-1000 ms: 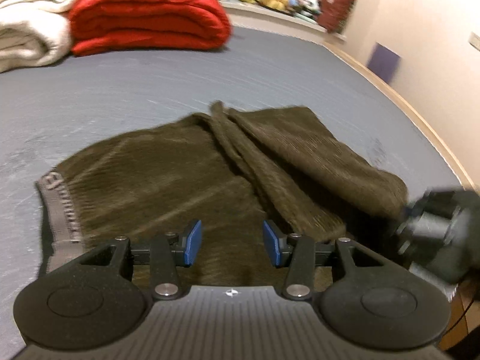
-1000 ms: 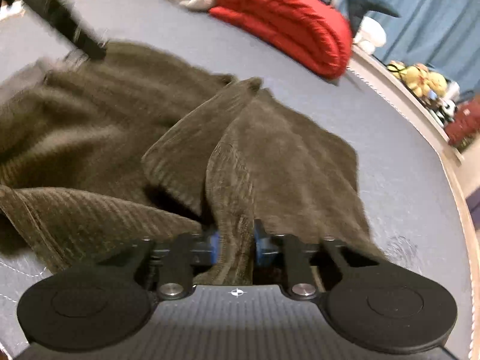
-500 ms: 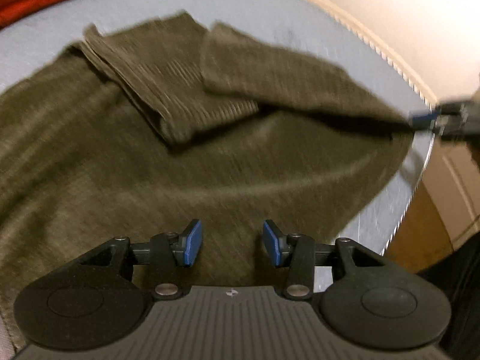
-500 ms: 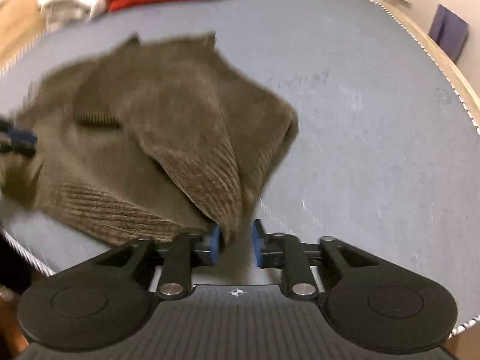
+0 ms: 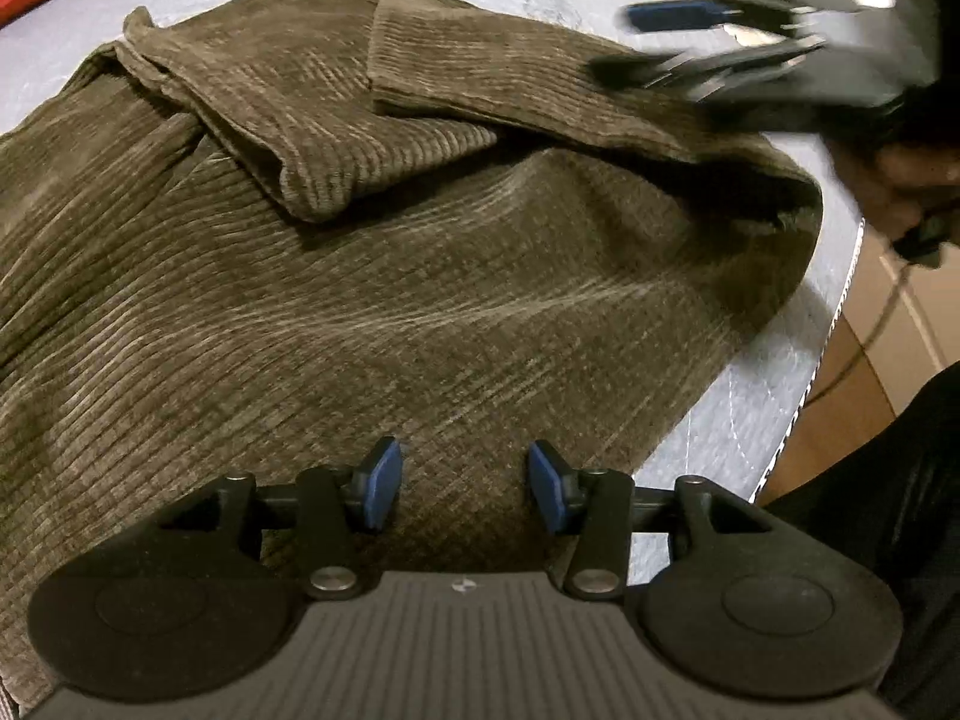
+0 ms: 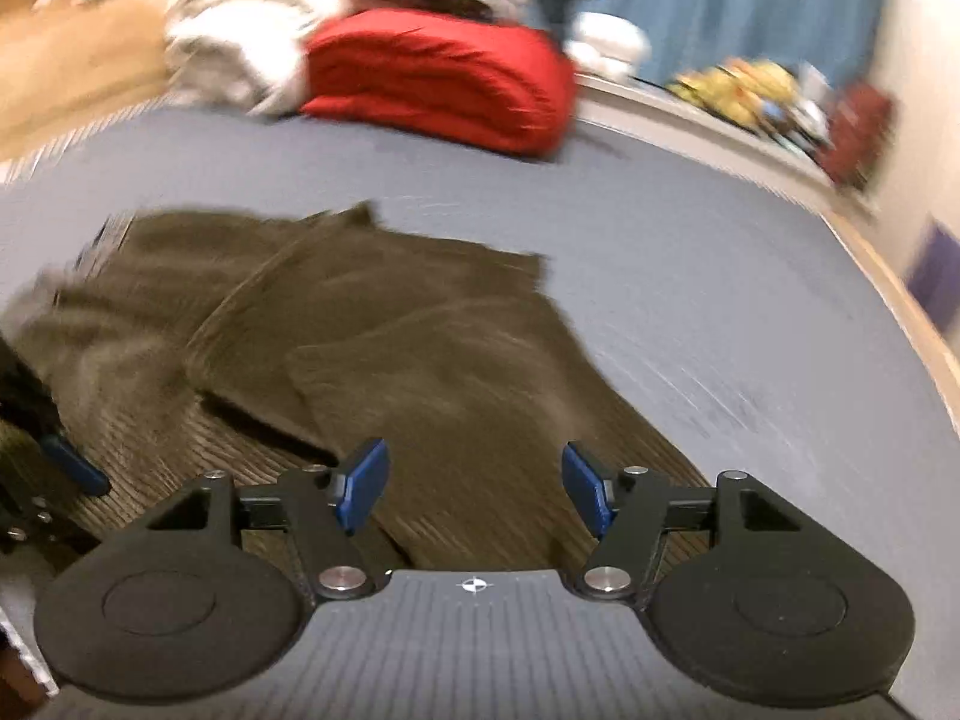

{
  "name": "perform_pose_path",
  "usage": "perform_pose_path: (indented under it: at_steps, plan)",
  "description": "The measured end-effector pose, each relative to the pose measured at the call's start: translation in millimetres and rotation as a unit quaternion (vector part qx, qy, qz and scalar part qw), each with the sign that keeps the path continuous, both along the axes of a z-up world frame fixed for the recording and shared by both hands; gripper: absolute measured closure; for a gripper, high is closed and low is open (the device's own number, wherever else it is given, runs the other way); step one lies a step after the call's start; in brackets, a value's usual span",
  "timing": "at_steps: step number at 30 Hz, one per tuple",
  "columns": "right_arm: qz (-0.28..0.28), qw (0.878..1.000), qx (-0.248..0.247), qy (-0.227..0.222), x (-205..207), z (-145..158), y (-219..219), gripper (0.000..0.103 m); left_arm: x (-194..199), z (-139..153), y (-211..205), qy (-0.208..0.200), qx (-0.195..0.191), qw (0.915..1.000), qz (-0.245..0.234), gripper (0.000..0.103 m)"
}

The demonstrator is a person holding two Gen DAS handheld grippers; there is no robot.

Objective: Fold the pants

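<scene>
Both the left gripper (image 5: pixel 461 485) and right gripper (image 6: pixel 474 495) hover spread over the pants (image 5: pixel 372 300); best pinch the legs' cuffs squarely, then square the edges.

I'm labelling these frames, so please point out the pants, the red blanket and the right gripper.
pants (image 5: pixel 420 312), left wrist view, on the broad flat corduroy panel.
red blanket (image 6: pixel 438 75), right wrist view, on its folded front face.
right gripper (image 6: pixel 474 489), right wrist view, midway between the open blue pads.

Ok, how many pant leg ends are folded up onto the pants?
2: one leg end lies toward the left, the other leg end beside it on the right, both on the pants.
</scene>
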State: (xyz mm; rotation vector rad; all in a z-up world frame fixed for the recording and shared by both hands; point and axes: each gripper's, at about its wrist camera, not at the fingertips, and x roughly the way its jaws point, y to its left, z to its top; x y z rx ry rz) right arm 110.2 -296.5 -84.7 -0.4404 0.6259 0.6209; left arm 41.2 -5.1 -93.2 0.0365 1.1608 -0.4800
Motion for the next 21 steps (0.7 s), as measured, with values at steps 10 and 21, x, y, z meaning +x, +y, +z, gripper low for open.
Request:
perform_pose_path:
  at_steps: [10,21]
  plan:
    - [0.079,0.990,-0.119,0.017,22,-35,92,0.080,13,15,33,-0.011,0.010,0.9984,0.054,0.041]
    - [-0.141,0.980,0.136,-0.020,43,62,-66,0.096,20,42,28,-0.039,-0.009,0.9973,0.062,0.040]
